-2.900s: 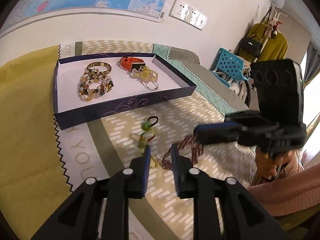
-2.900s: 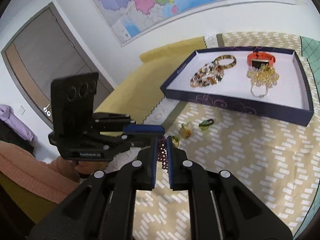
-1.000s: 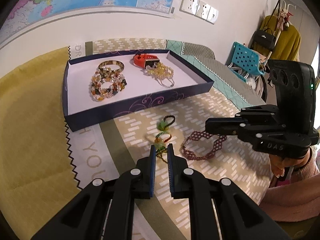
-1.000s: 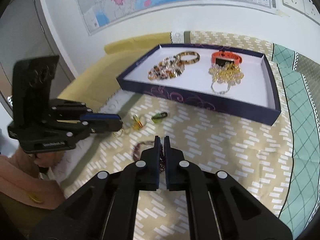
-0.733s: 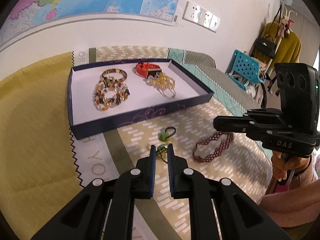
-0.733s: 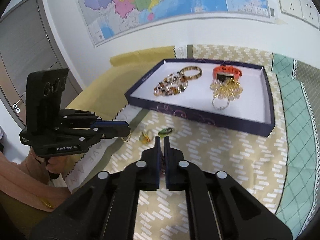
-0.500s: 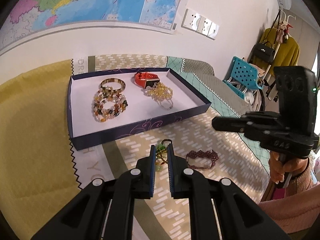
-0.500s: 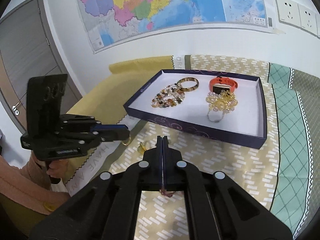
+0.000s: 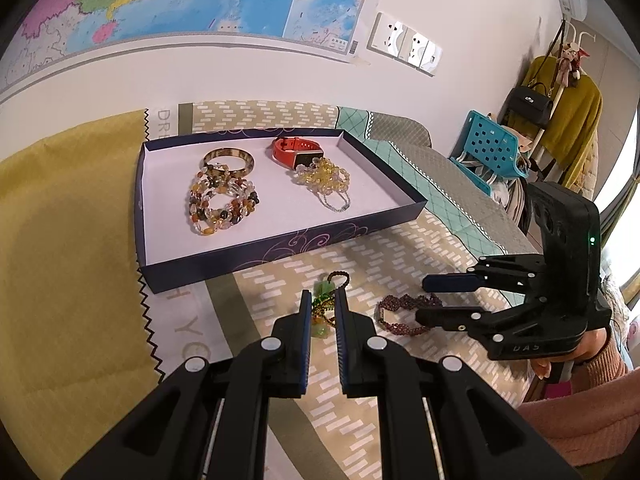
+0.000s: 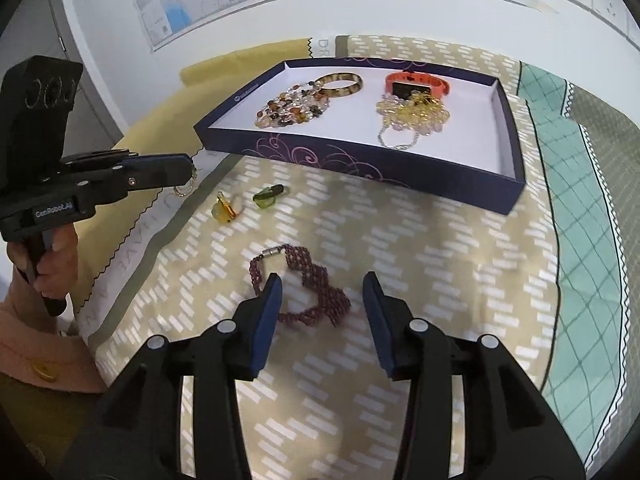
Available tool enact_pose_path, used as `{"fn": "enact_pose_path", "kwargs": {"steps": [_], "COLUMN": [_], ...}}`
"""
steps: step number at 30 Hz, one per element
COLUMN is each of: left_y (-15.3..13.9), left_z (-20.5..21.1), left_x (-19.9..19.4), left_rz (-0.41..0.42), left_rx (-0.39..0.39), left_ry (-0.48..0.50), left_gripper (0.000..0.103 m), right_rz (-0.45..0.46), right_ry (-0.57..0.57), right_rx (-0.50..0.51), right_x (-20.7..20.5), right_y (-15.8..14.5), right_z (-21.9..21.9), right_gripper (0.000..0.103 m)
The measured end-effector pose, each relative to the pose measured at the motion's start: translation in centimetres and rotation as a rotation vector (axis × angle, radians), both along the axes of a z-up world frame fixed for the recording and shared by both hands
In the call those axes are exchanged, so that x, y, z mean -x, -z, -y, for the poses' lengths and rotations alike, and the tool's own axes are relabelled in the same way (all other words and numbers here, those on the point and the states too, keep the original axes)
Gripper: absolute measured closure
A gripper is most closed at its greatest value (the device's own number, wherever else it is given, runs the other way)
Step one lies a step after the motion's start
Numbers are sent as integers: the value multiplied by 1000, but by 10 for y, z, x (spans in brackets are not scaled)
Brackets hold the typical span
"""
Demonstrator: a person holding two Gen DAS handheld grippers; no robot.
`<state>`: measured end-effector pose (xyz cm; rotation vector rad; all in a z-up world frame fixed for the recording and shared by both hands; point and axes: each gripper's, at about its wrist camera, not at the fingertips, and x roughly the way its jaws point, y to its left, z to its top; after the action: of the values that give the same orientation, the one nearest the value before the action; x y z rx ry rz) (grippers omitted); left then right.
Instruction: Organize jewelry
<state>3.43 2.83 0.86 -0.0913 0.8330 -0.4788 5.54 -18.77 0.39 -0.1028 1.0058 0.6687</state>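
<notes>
A dark blue tray (image 9: 280, 248) (image 10: 360, 160) holds a gold bangle (image 9: 228, 159), a stone-bead bracelet (image 9: 220, 204), an orange band (image 9: 298, 150) and a yellow bead bracelet (image 9: 324, 178). My left gripper (image 9: 321, 312) is shut on a thin beaded chain with green and amber charms (image 9: 322, 310), lifted off the cloth; in the right wrist view (image 10: 188, 174) a gold loop (image 10: 185, 190) hangs from it. My right gripper (image 10: 322, 300) is open above a maroon woven bracelet (image 10: 308, 284) (image 9: 404, 312) lying on the cloth.
The patterned tan cloth (image 10: 400, 260) covers the surface, with yellow cloth (image 9: 60, 220) at left and teal cloth (image 10: 580, 200) at right. A green charm (image 10: 266, 198) and an amber charm (image 10: 224, 210) lie near the tray. A blue chair (image 9: 492, 148) stands beyond.
My right gripper opened and let go of the maroon bracelet, which now lies on the cloth. My left gripper shut on the charm chain and lifted it.
</notes>
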Motion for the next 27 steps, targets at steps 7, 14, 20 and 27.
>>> {"fn": "enact_pose_path", "kwargs": {"steps": [7,14,20,27], "left_y": [3,4,-4,-14], "left_z": [1,1,3,2], "left_x": [-2,-2,-3,-9], "left_rz": [-9,-5,16,35], "left_rx": [1,-1,-7,-24], "left_ry": [1,-2,1,-5], "left_gripper": [93,93,93,93], "right_rz": [12,47,108,167], "right_ry": [9,33,28,15], "right_rx": [14,-41,-92,-110], "right_x": [8,6,-1,-10], "right_y": [0,-13,-41,-63], "right_z": [5,10,7,2], "right_gripper": [94,96,96,96]}}
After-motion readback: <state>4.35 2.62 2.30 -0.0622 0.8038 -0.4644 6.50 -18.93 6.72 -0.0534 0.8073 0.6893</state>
